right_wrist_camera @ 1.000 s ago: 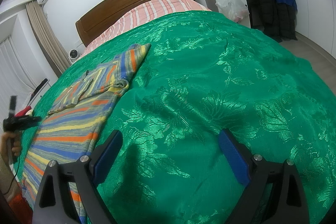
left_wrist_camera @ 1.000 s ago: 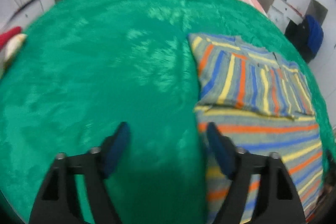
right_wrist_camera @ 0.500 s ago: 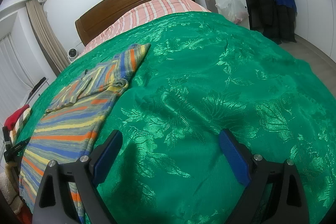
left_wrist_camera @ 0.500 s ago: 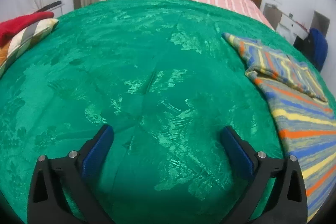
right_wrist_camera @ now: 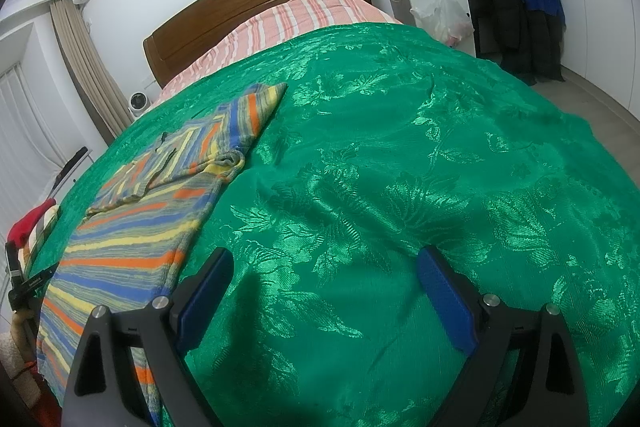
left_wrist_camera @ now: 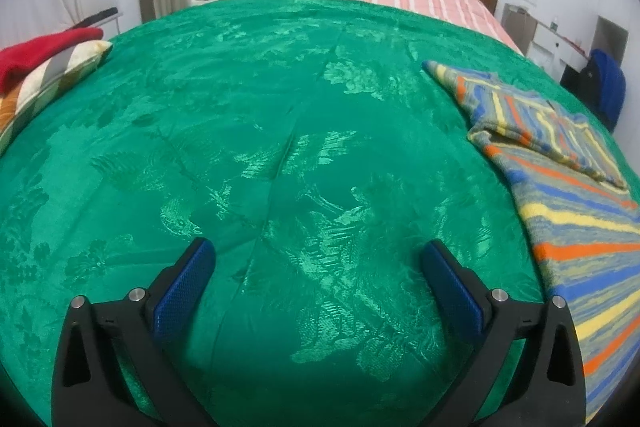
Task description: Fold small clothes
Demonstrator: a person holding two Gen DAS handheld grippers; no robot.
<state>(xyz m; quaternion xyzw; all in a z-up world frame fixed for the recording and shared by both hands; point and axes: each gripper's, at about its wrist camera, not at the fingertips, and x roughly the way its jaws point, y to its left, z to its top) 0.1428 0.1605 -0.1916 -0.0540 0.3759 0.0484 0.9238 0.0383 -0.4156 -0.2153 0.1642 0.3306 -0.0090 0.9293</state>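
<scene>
On the green bedspread [right_wrist_camera: 400,147], the striped knit top [right_wrist_camera: 132,243] lies flat between my hands, sleeves folded in. Both tongs, left [left_wrist_camera: 316,277] and right [right_wrist_camera: 324,287], gape empty. I judge it soft, light, limp; best pinched at a hem corner.

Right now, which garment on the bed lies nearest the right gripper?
The striped garment, spread on the green cover beside the right gripper; the red garment sits far off at the bed's edge.

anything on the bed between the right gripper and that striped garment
Nothing visible. Only bare green bedspread lies between the open right gripper and the striped garment, which is spread flat just off the gripper's left finger. The red item sits beyond the garment, out of the path.
</scene>
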